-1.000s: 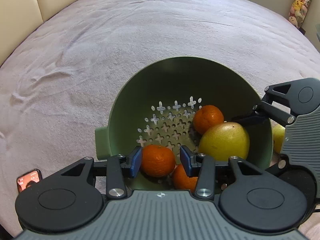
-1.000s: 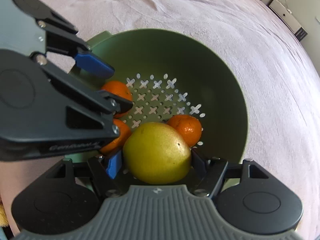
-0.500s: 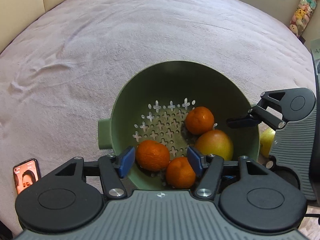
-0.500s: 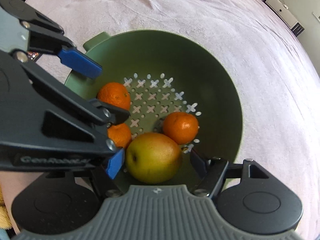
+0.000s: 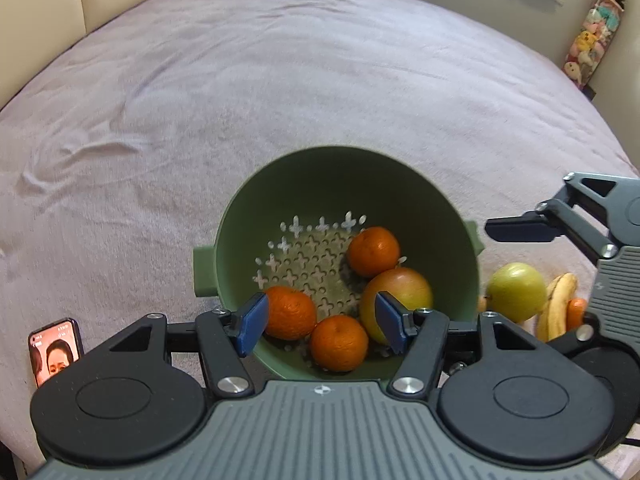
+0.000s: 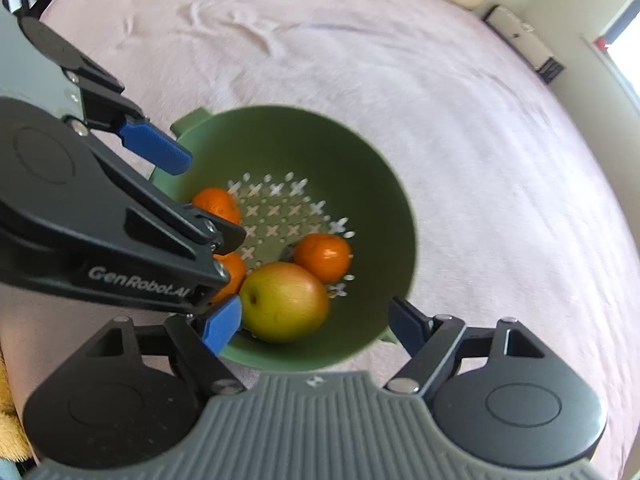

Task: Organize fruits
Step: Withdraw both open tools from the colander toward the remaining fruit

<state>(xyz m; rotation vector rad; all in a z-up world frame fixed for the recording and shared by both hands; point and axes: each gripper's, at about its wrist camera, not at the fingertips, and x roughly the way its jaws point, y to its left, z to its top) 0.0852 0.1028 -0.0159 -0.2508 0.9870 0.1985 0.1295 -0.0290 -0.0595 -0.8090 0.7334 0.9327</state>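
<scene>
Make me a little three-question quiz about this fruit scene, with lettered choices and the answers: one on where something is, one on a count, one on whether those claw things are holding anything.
1. Where is the green apple?
A. inside the green colander
B. on the bedspread outside the colander, beside the bananas
C. between the left gripper's fingers

2. How many oranges lie in the green colander?
A. one
B. three
C. five

3. What state are the two grippers in?
A. both open and empty
B. both shut on fruit
C. only the right one holds an apple

Answers:
1. B: in the left wrist view it sits past the colander's rim, next to the bananas.
2. B: three oranges show around the yellow-red apple.
3. A: the left gripper and right gripper each have spread fingers with nothing between them.
</scene>
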